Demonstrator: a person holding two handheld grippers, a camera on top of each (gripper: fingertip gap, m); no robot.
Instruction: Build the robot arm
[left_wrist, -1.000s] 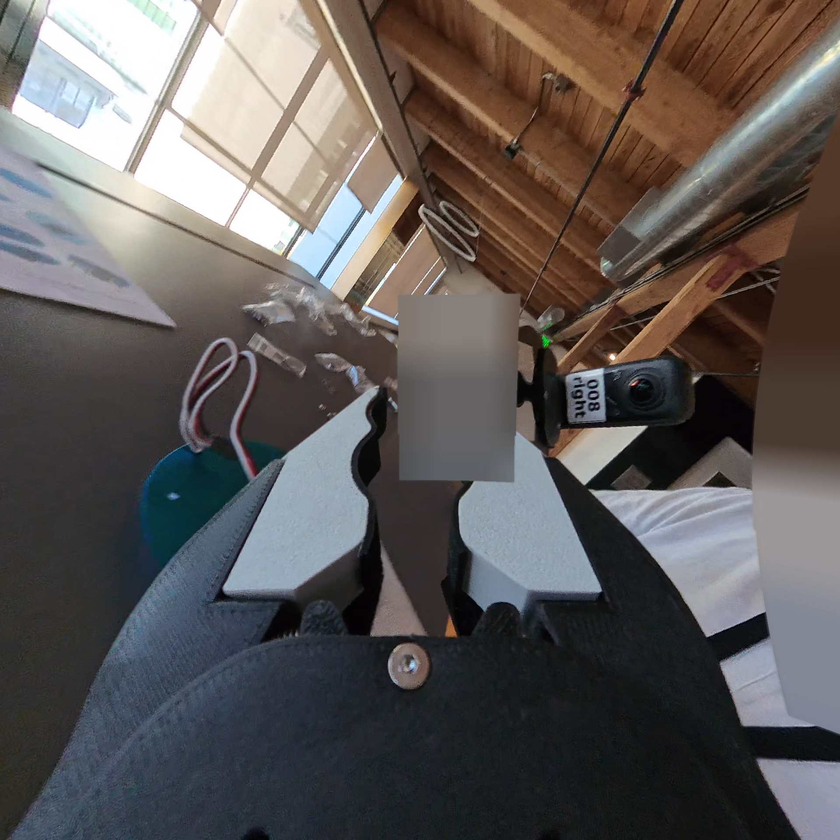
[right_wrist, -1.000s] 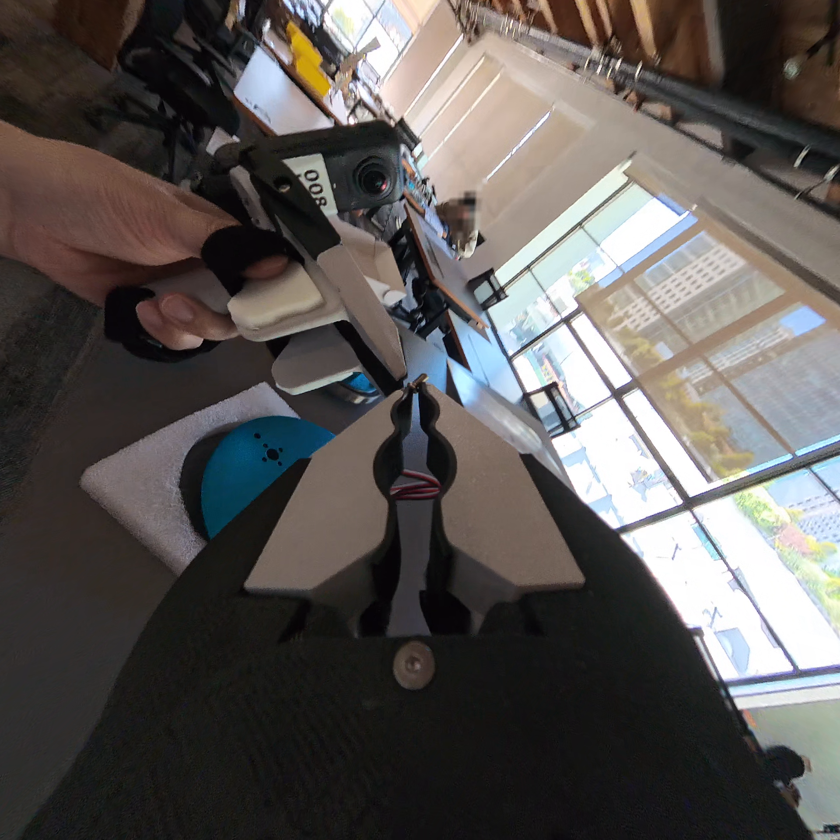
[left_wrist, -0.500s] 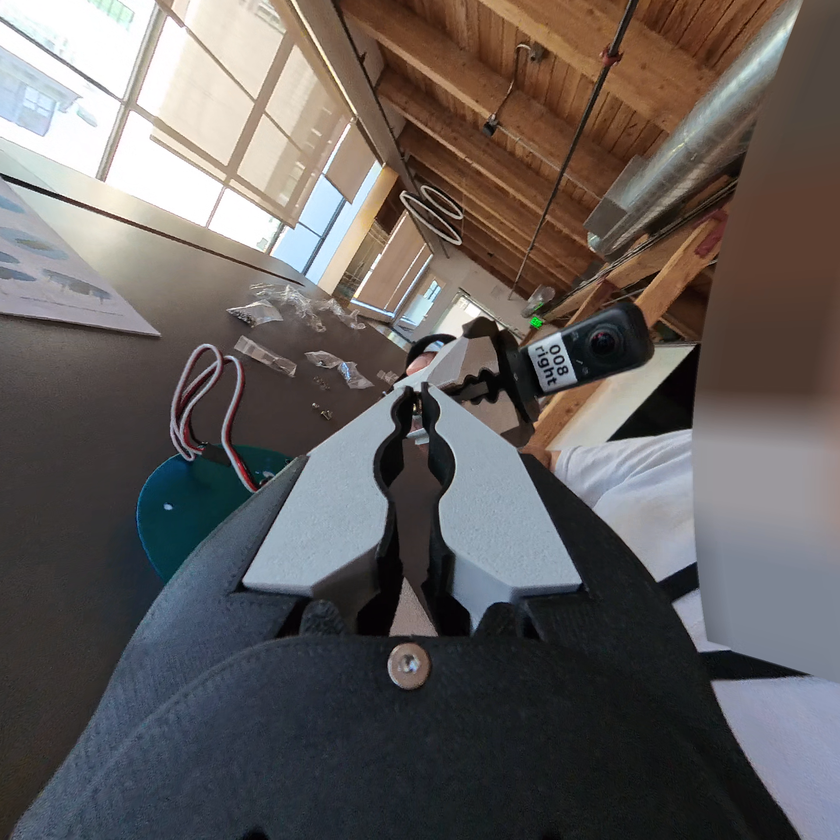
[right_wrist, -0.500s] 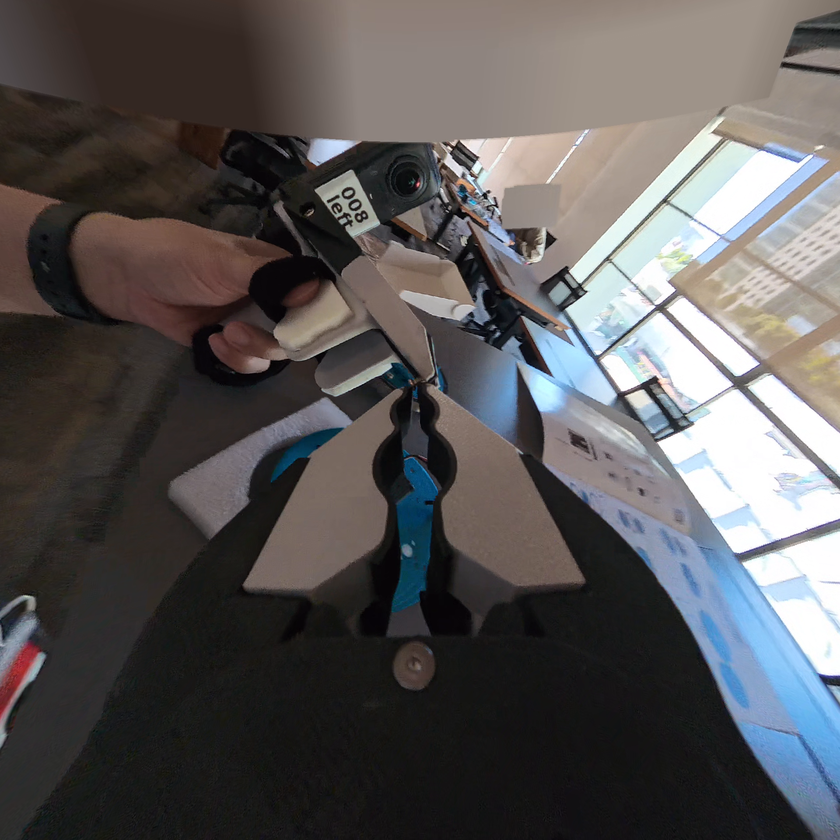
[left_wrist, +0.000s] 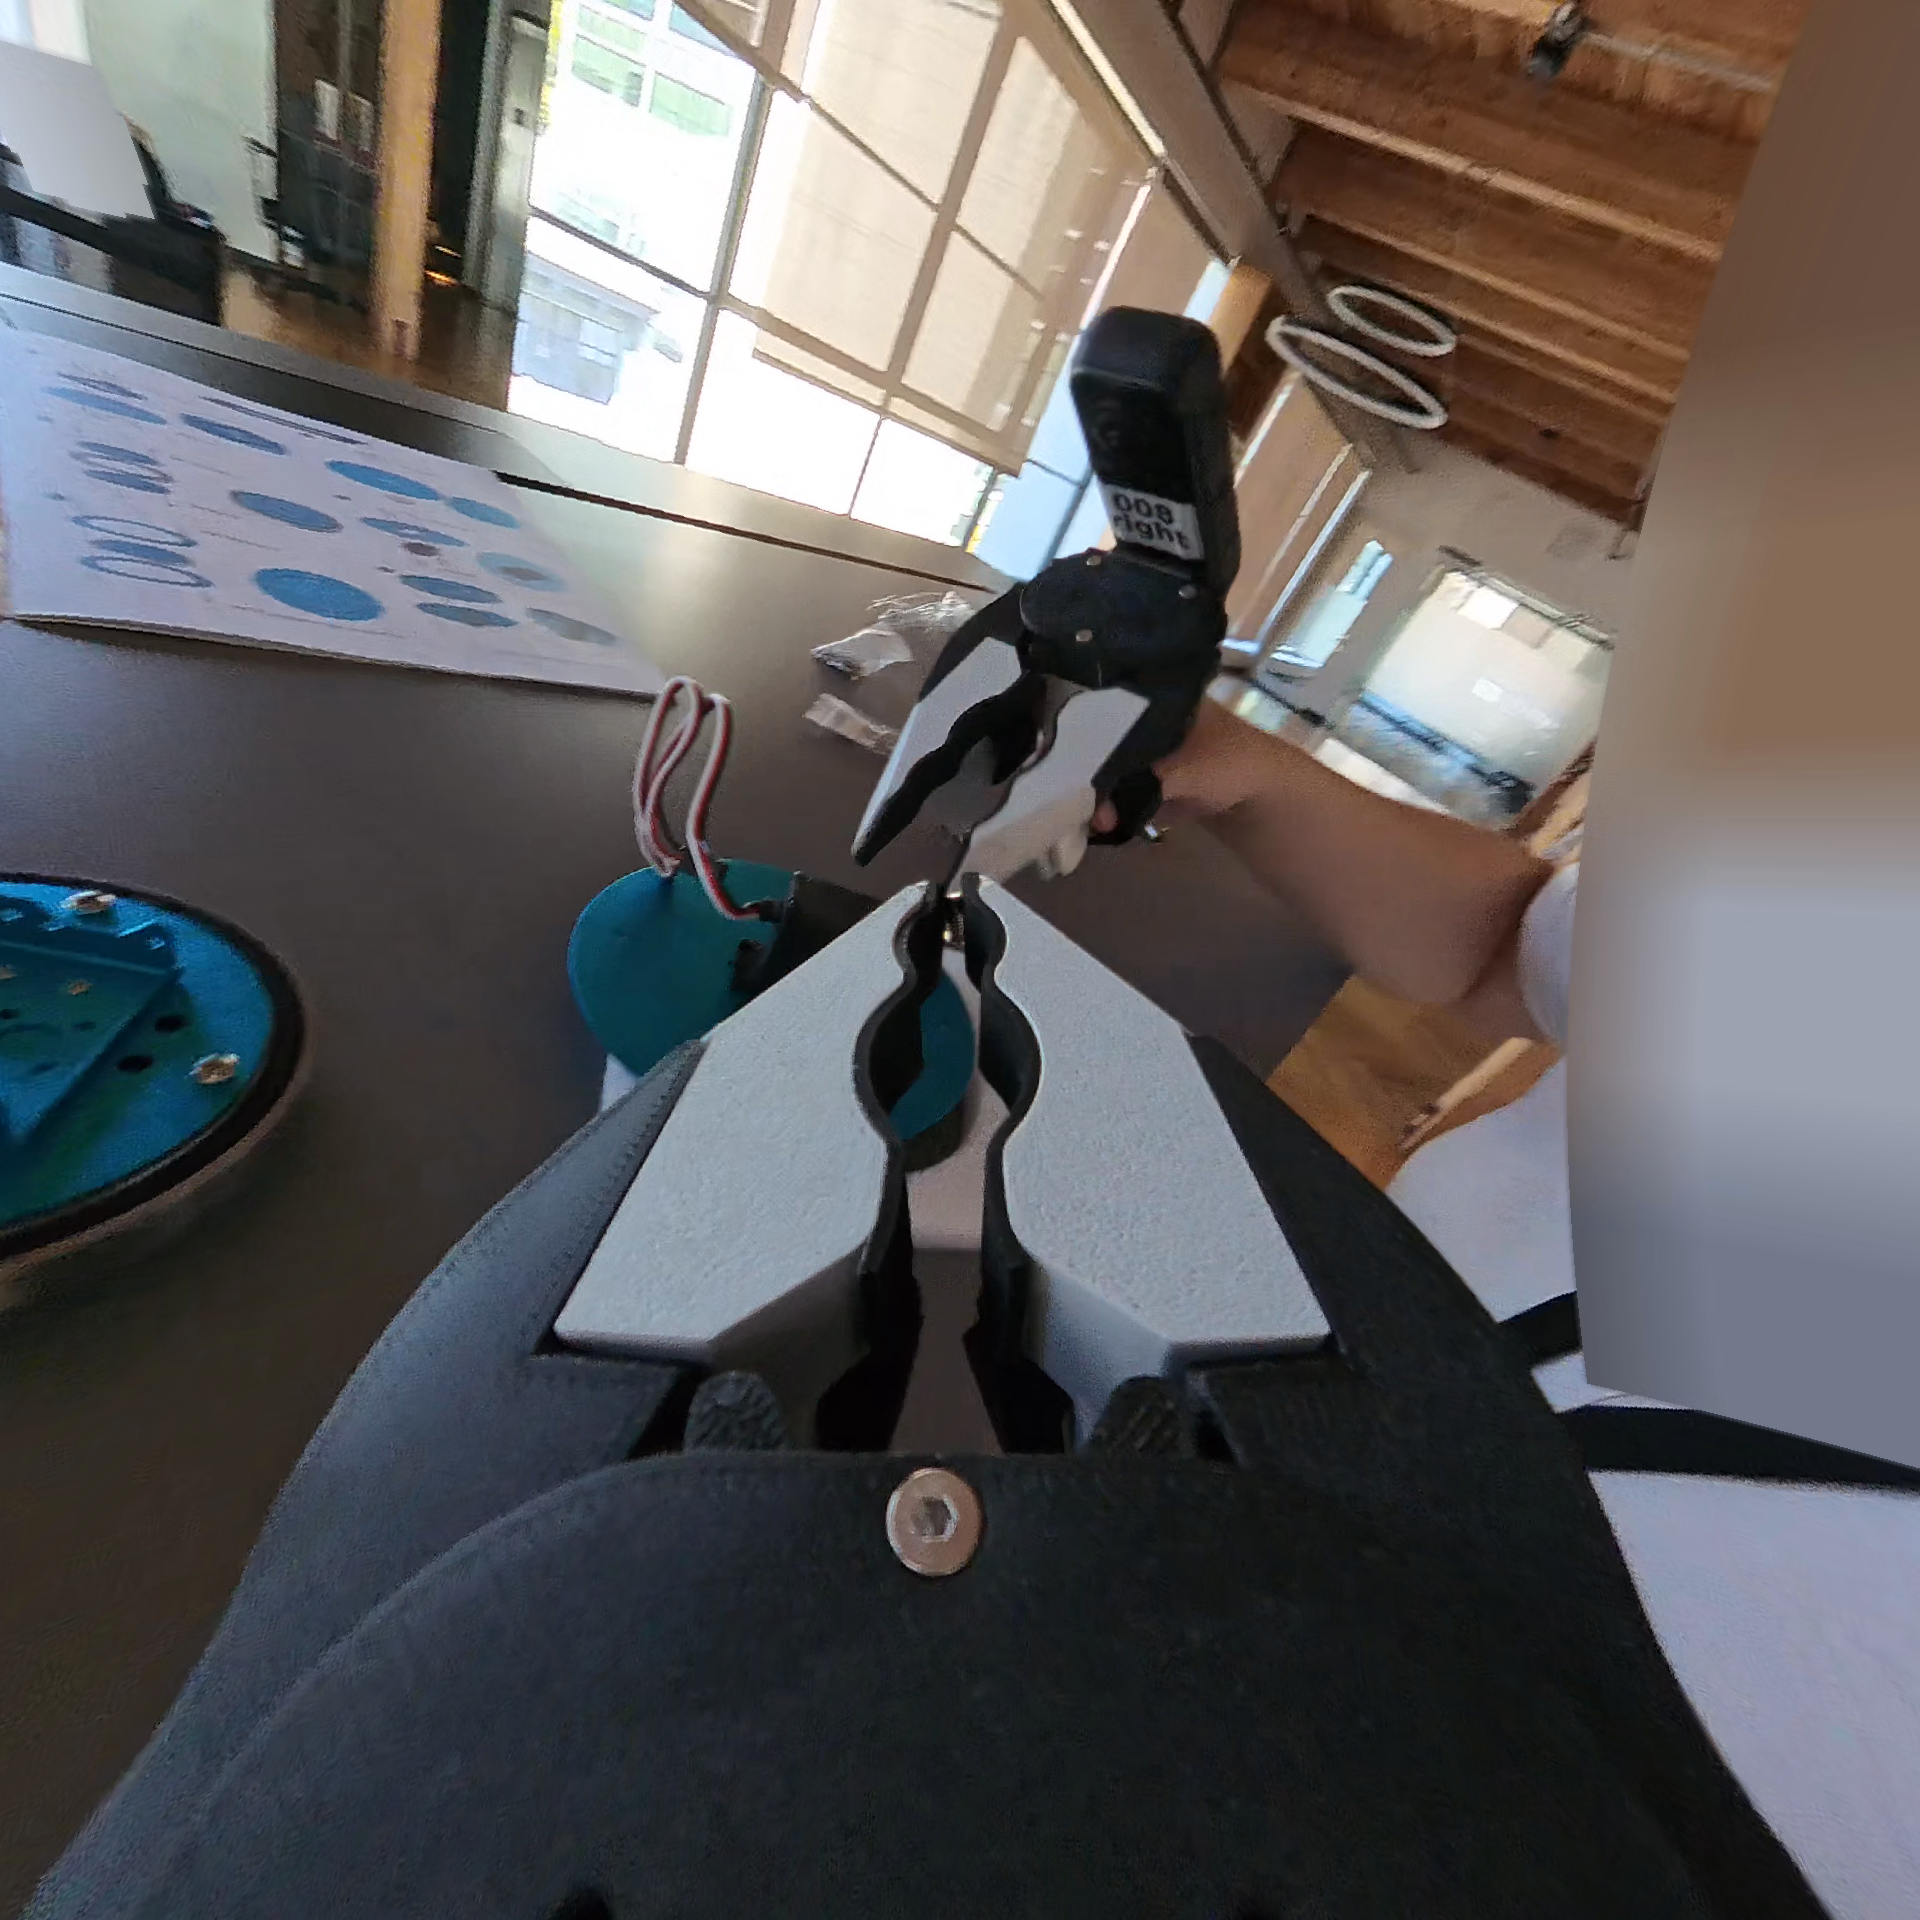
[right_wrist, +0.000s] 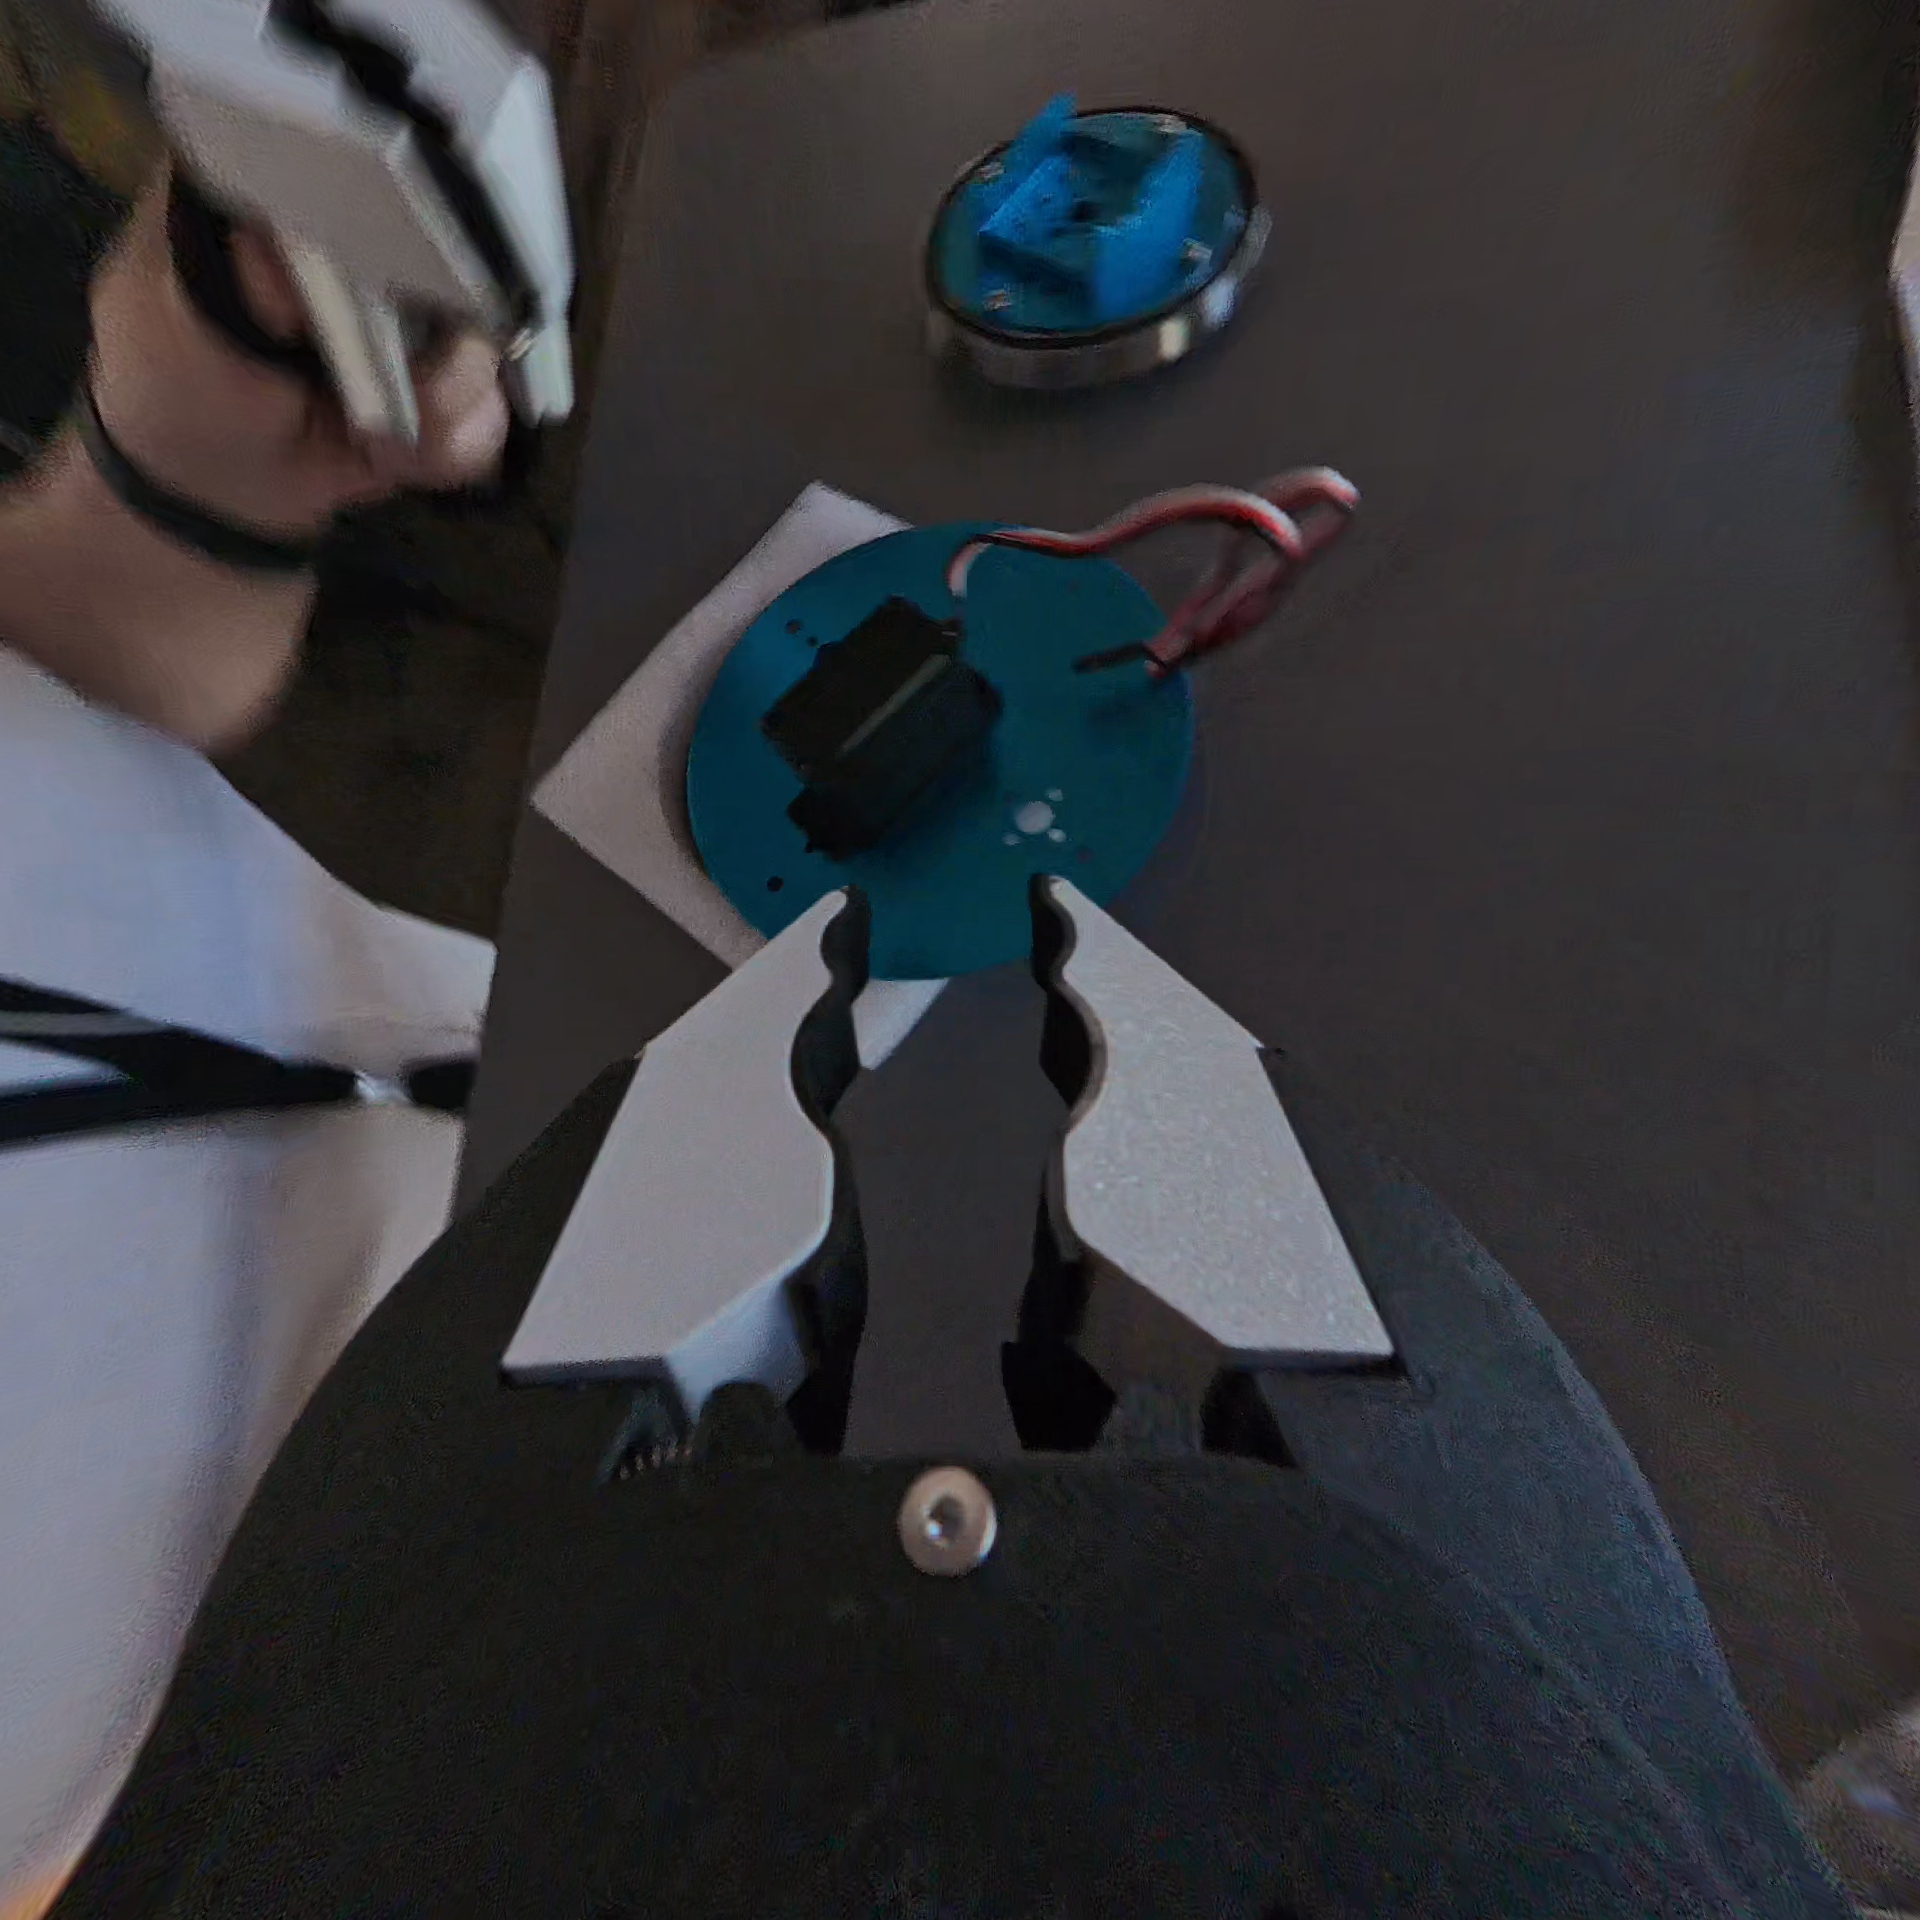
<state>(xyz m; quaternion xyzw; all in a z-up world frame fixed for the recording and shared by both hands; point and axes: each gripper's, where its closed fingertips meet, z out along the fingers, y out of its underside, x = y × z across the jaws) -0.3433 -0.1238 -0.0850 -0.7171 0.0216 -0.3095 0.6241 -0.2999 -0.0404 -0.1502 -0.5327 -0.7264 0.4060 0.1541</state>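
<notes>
My left gripper (left_wrist: 943, 906) is shut on a small metal screw pinched at its tips, held above the dark table (left_wrist: 312, 831). Just below it a blue disc (left_wrist: 665, 956) carries a black servo and looped red-white wires (left_wrist: 681, 769). My right gripper (right_wrist: 943, 891) is open and empty, pointing down over the near edge of the same blue disc (right_wrist: 1091, 748), close to its black servo (right_wrist: 883, 727). The disc lies on a white foam pad (right_wrist: 634, 758). The right gripper also shows in the left wrist view (left_wrist: 914, 821), fingers apart, just beyond my left tips.
A second blue round assembly in a metal-rimmed base (right_wrist: 1091, 239) stands farther back; it also shows in the left wrist view (left_wrist: 104, 1049). A paper sheet with blue shapes (left_wrist: 260, 520) and small plastic bags (left_wrist: 873, 644) lie on the table. A person's white shirt (right_wrist: 208, 935) is at the table edge. Tip to tip, the grippers are about 12 centimeters apart.
The left gripper closed while the two grippers met tip to tip. The right gripper then opened, pulled back and swung down over the blue disc. The left now holds the screw.
</notes>
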